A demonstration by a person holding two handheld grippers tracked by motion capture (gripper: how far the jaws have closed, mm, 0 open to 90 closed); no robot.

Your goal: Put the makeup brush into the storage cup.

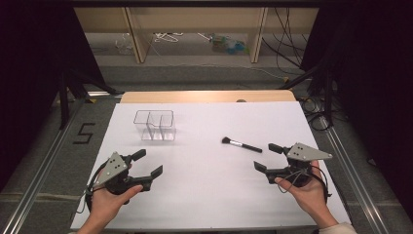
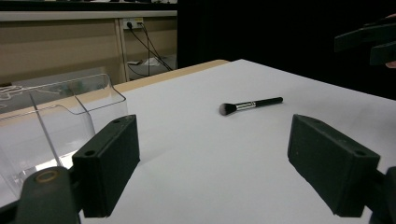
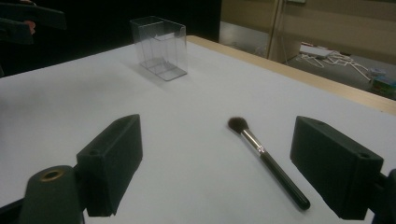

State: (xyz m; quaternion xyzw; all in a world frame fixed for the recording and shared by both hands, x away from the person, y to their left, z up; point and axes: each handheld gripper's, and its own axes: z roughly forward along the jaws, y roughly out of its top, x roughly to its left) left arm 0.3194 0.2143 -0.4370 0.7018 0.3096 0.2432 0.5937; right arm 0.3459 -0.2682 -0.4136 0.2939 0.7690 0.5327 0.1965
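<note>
Black-handled brush [image 1: 241, 145] lies flat on the white table [image 1: 204, 195], bristles toward the clear organiser [image 1: 154, 125], handle end pointing at the R gripper [image 1: 267, 156]. R's nearer, jaws spread wide, nothing in 'em. L gripper [image 1: 148, 163] also wide, empty, well apart.

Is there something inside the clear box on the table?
The box looks empty: through its clear walls only inner dividers and the white table show. The brush lies outside it, flat on the table. Nothing covers the inside.
</note>
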